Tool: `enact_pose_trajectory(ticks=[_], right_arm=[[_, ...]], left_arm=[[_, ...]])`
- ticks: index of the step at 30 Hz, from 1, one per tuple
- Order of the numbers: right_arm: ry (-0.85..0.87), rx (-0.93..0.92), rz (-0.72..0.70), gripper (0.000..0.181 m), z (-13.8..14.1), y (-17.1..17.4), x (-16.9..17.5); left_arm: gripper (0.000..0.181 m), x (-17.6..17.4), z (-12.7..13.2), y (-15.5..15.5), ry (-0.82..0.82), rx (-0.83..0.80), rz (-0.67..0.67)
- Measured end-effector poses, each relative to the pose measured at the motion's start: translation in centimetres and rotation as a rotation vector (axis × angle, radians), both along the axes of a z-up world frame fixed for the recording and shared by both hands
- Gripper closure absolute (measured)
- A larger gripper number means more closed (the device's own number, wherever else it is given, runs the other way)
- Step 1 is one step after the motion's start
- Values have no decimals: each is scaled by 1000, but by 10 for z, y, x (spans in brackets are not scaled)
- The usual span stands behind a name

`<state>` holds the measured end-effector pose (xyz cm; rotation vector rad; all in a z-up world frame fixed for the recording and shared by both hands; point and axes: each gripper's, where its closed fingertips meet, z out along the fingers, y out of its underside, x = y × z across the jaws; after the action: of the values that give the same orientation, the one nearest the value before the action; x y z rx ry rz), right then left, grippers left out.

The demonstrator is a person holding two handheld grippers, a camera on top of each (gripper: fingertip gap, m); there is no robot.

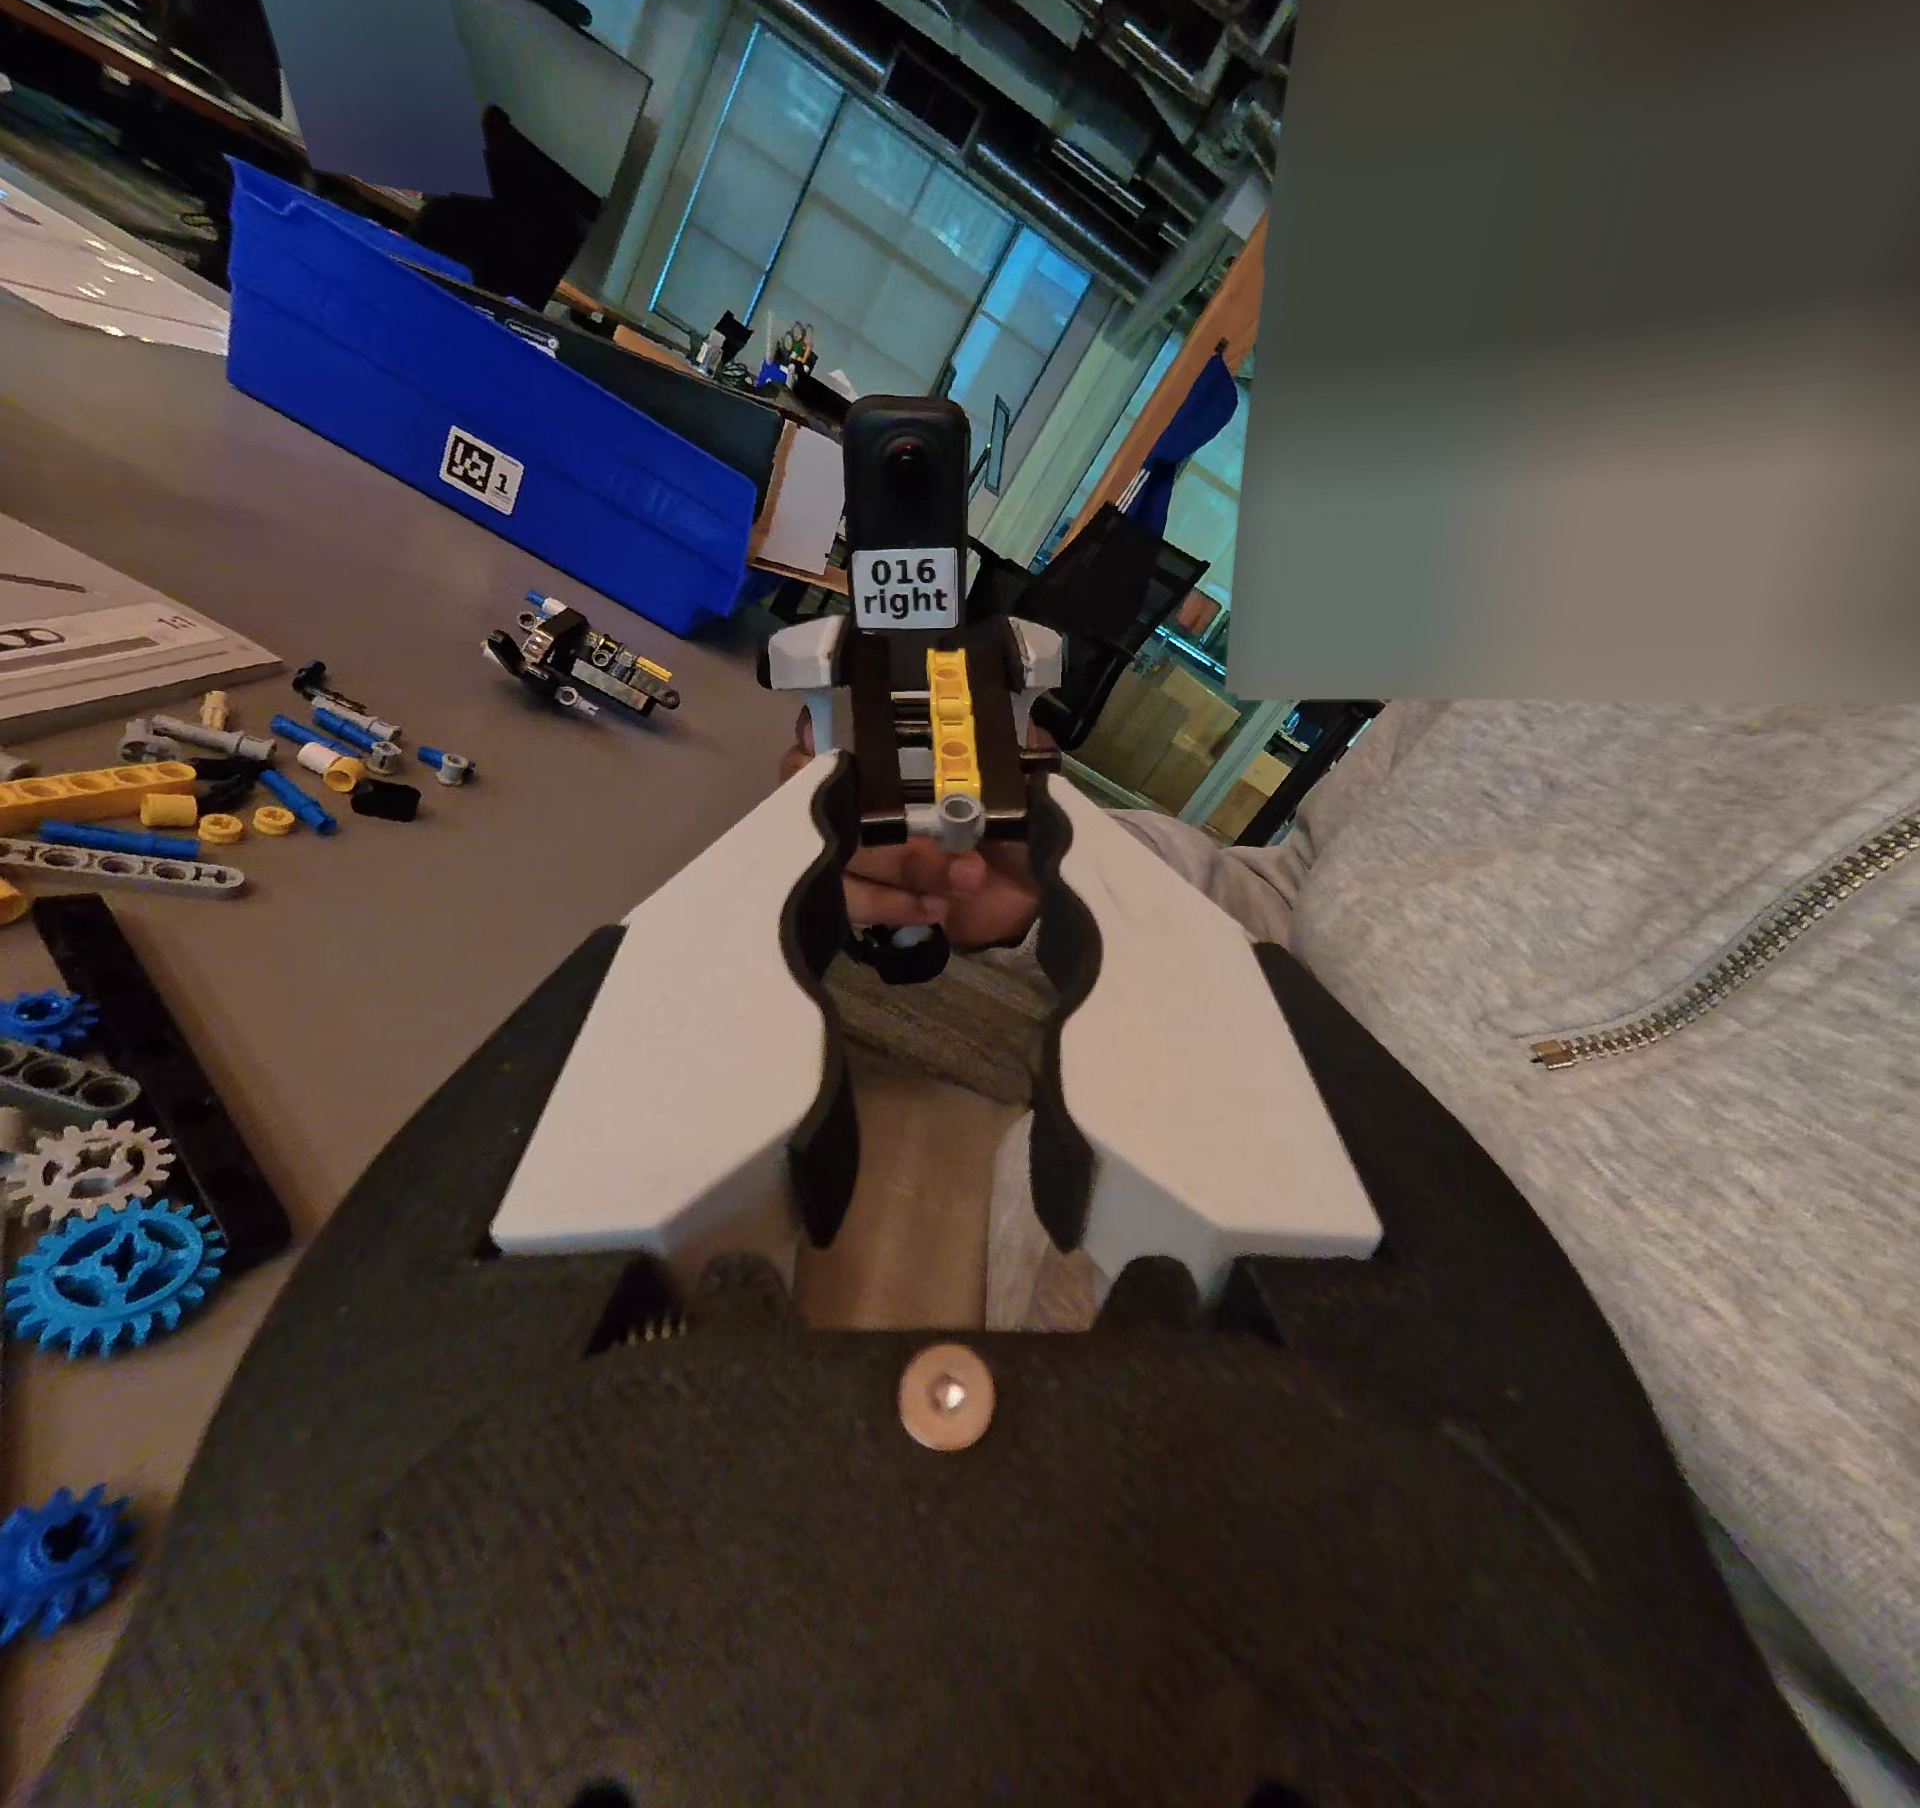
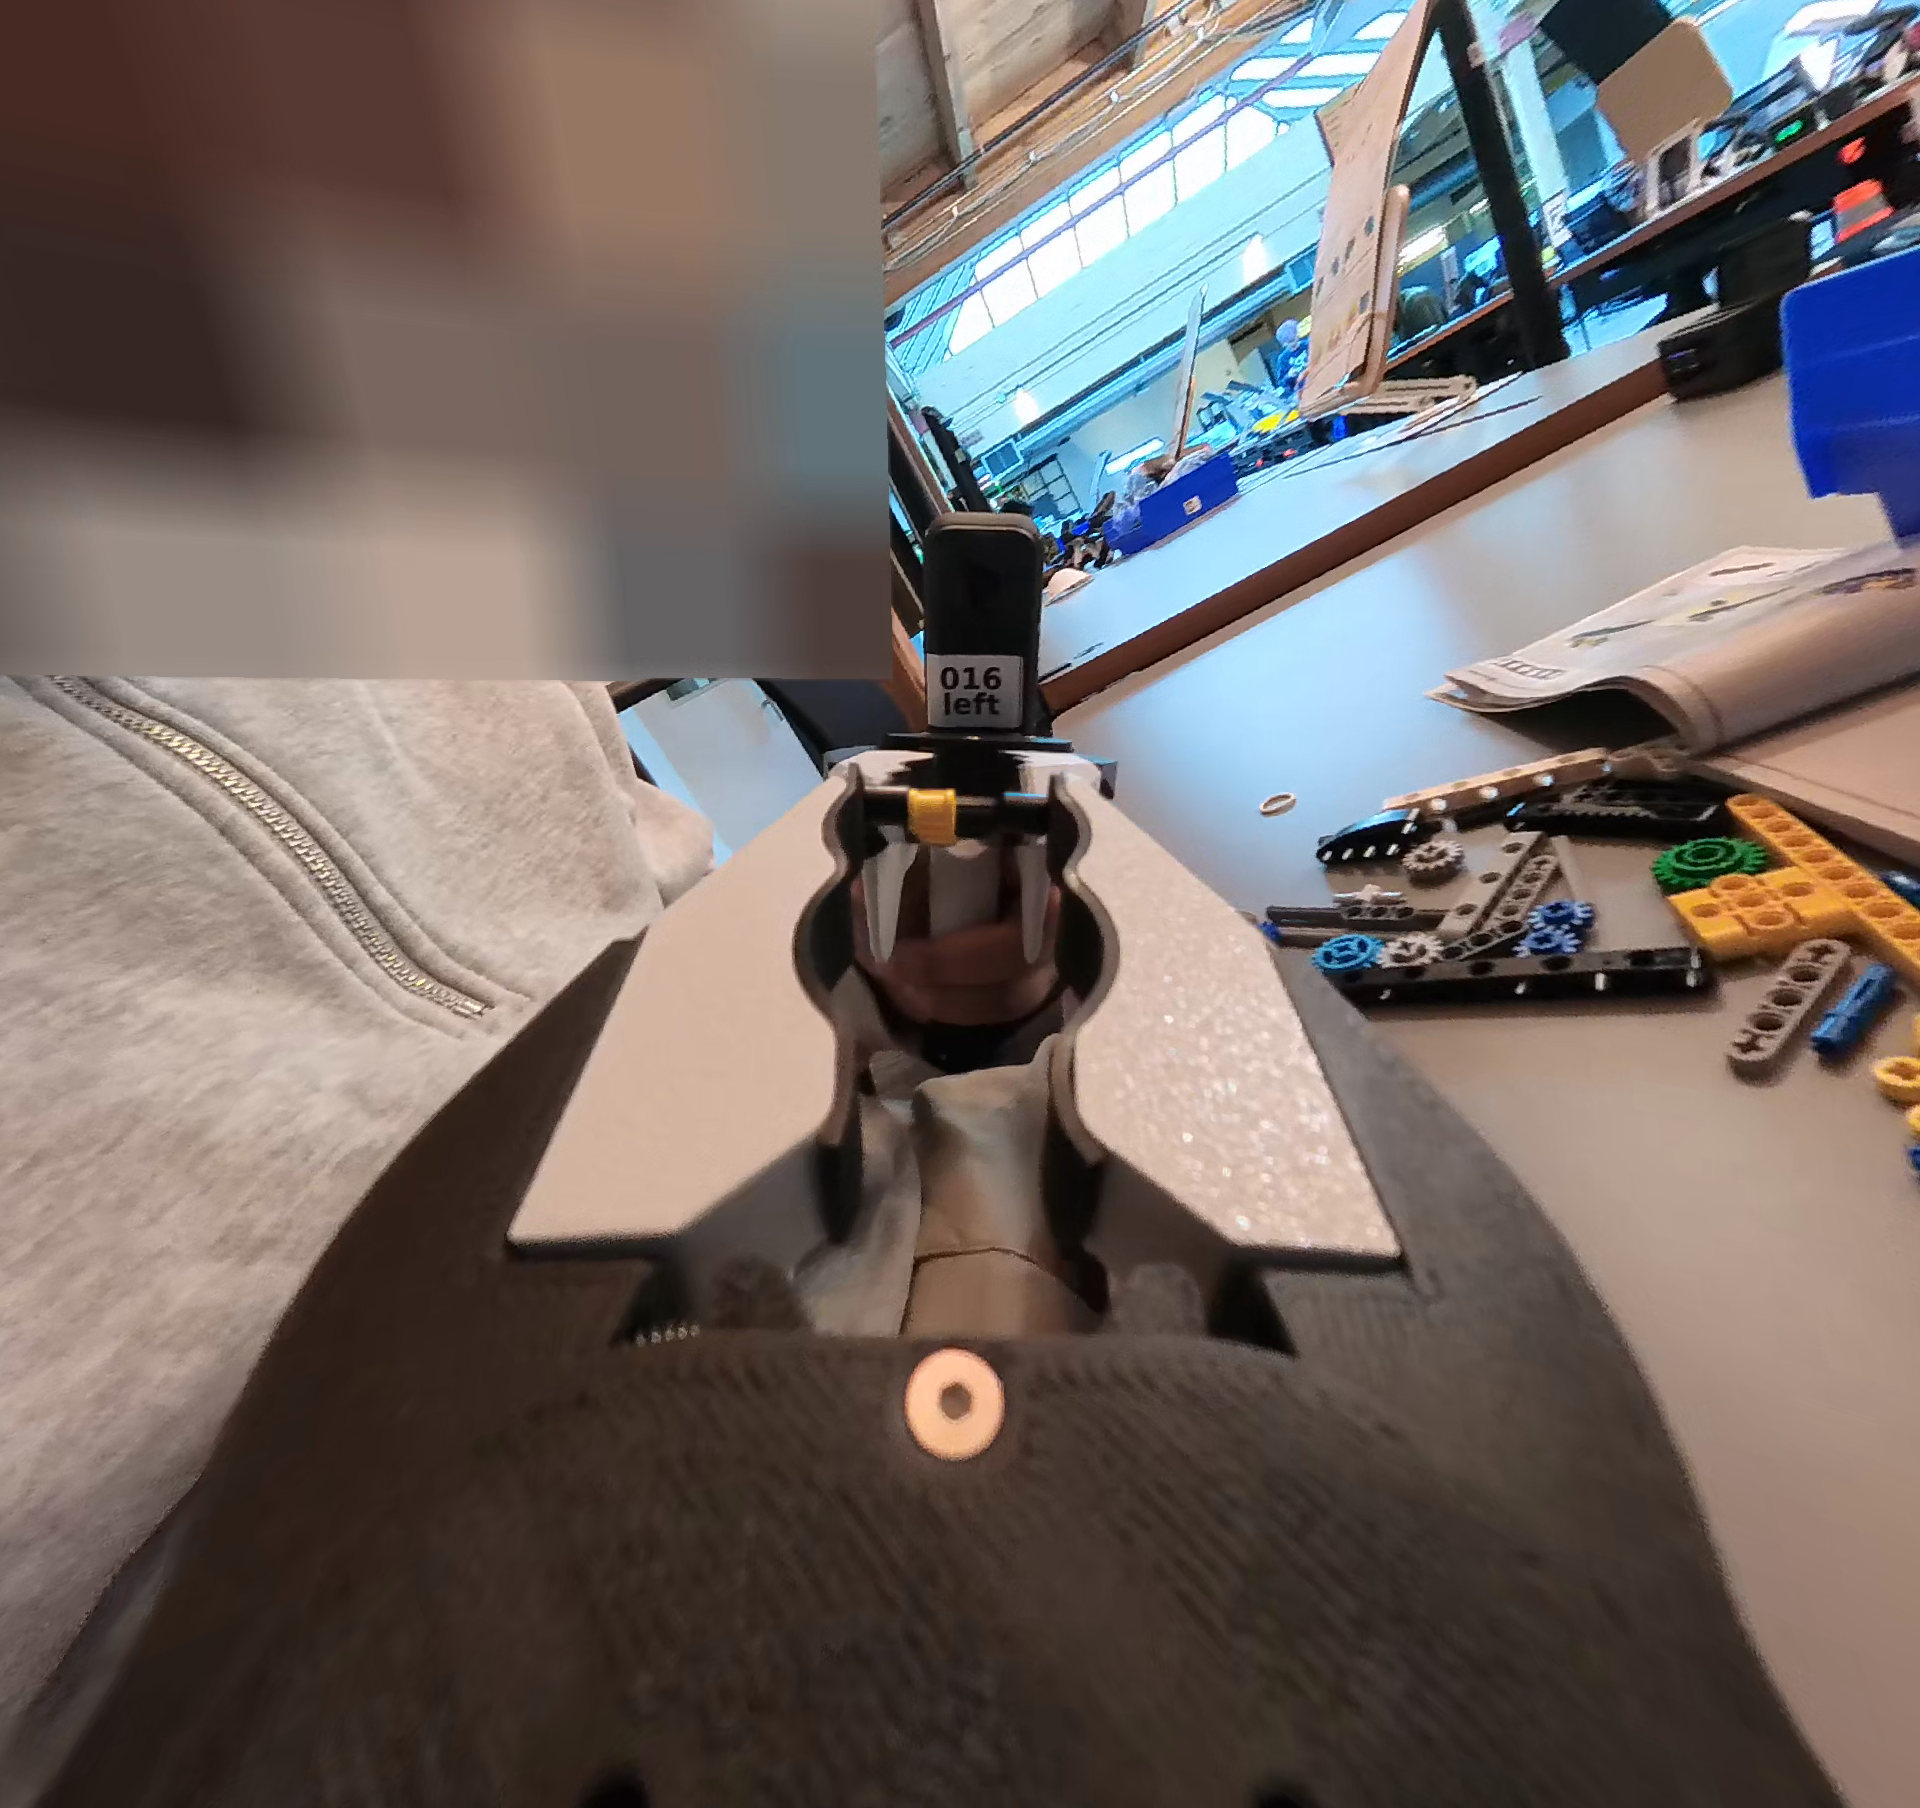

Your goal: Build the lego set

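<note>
My two grippers meet tip to tip above the table edge, in front of a person's grey zip jacket (image 1: 1558, 1083). Between them is a small lego assembly (image 1: 951, 730): a yellow beam between dark beams, with a grey connector (image 1: 961, 818) at its near end. My left gripper (image 1: 940, 802) is shut on its near end. In the right wrist view the assembly shows as a black axle with a yellow piece (image 2: 930, 813), and my right gripper (image 2: 956, 808) is shut on it. A hand shows behind each gripper.
On the grey table (image 1: 436, 927) lie loose pins, beams and bushes (image 1: 260, 771), blue gears (image 1: 114, 1275), a small built unit (image 1: 582, 662), an instruction booklet (image 1: 104, 646) and a blue bin (image 1: 468, 408). The right wrist view shows a yellow frame (image 2: 1787, 885), a green gear (image 2: 1709, 859) and black beams (image 2: 1538, 974).
</note>
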<state>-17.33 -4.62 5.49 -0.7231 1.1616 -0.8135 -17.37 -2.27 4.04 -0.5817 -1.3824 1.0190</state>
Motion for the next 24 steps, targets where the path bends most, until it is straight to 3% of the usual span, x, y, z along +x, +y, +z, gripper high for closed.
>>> enact_pose_trajectory(ticks=[13, 24], right_arm=[[48, 100, 69, 150, -13, 2, 3], [72, 71, 55, 156, -15, 4, 5]], left_arm=[[149, 5, 3, -2, 59, 28, -8], [148, 8, 5, -6, 106, 71, -24]])
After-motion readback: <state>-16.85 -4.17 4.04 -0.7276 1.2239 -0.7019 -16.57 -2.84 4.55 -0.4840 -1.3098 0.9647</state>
